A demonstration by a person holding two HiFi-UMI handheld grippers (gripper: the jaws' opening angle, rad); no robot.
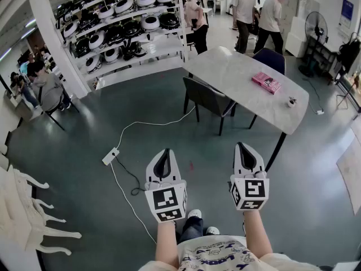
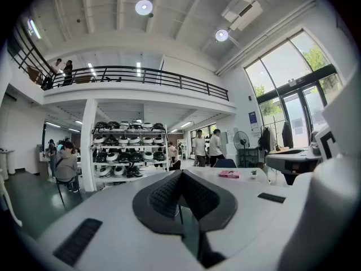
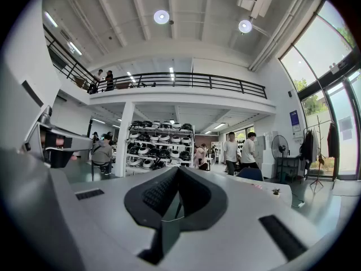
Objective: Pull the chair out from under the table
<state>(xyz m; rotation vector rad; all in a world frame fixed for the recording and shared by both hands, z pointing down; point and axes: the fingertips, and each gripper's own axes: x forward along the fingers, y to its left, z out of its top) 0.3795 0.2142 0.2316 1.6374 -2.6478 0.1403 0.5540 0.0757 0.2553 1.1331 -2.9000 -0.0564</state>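
Note:
A dark grey chair (image 1: 208, 97) is tucked under the near left side of the pale marble-topped table (image 1: 237, 78), its back toward me. A second, blue chair (image 1: 269, 59) stands at the table's far side. My left gripper (image 1: 164, 158) and right gripper (image 1: 245, 150) are held level side by side, well short of the chair, both shut with nothing between the jaws. In the left gripper view the shut gripper (image 2: 180, 180) points at the table (image 2: 225, 179); in the right gripper view the shut gripper (image 3: 176, 176) does too.
A pink book (image 1: 266, 82) and a small potted plant (image 1: 291, 101) lie on the table. A white power strip (image 1: 110, 156) and its cable cross the green floor. Shelves of helmets (image 1: 121, 24) stand behind; people (image 1: 256, 16) stand beyond the table, others sit at left. A fan (image 1: 316, 30) is at right.

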